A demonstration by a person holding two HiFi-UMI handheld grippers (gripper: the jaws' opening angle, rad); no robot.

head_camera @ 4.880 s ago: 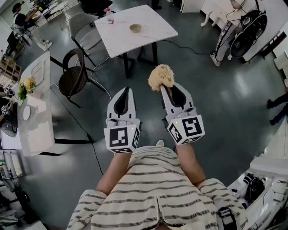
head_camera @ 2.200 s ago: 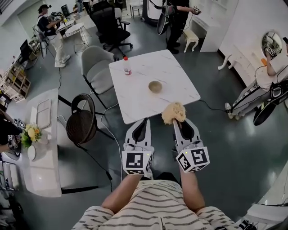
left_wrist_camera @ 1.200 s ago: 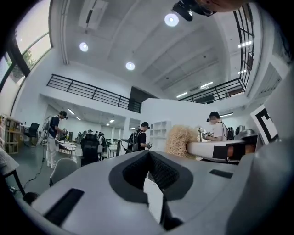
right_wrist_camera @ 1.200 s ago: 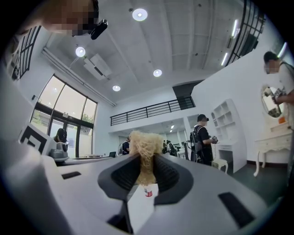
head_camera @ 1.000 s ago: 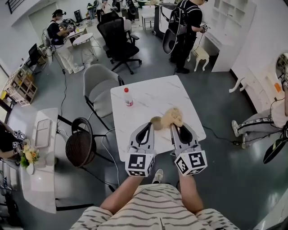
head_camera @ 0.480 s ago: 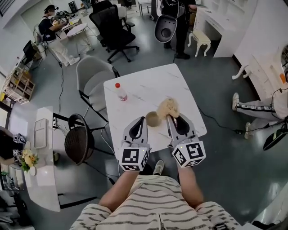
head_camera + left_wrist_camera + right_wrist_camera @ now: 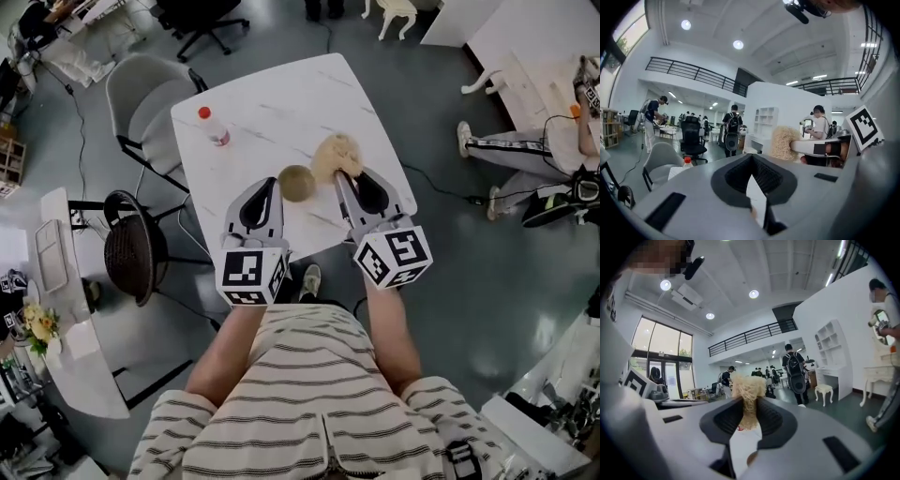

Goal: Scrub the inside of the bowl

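Note:
A small tan bowl point(image 7: 296, 183) stands on the white marble table point(image 7: 272, 103), near its front edge. My right gripper point(image 7: 339, 175) is shut on a straw-coloured fibrous scrubber point(image 7: 335, 156), which hangs just right of the bowl, over the table. In the right gripper view the scrubber point(image 7: 747, 390) is pinched between the dark pads. My left gripper point(image 7: 268, 182) hovers just left of the bowl with its jaws together and nothing in them; its own view shows the tips point(image 7: 752, 157) meeting and the scrubber point(image 7: 782, 143) off to the right.
A plastic bottle with a red cap point(image 7: 212, 126) stands at the table's left side. A grey chair point(image 7: 141, 94) is at the table's far left and a dark wicker chair point(image 7: 131, 248) at its near left. People stand and sit farther off in the room.
The person has walked up to the table. The bowl, once far ahead, now lies between the two gripper tips. The scrubber has stayed in the right gripper throughout.

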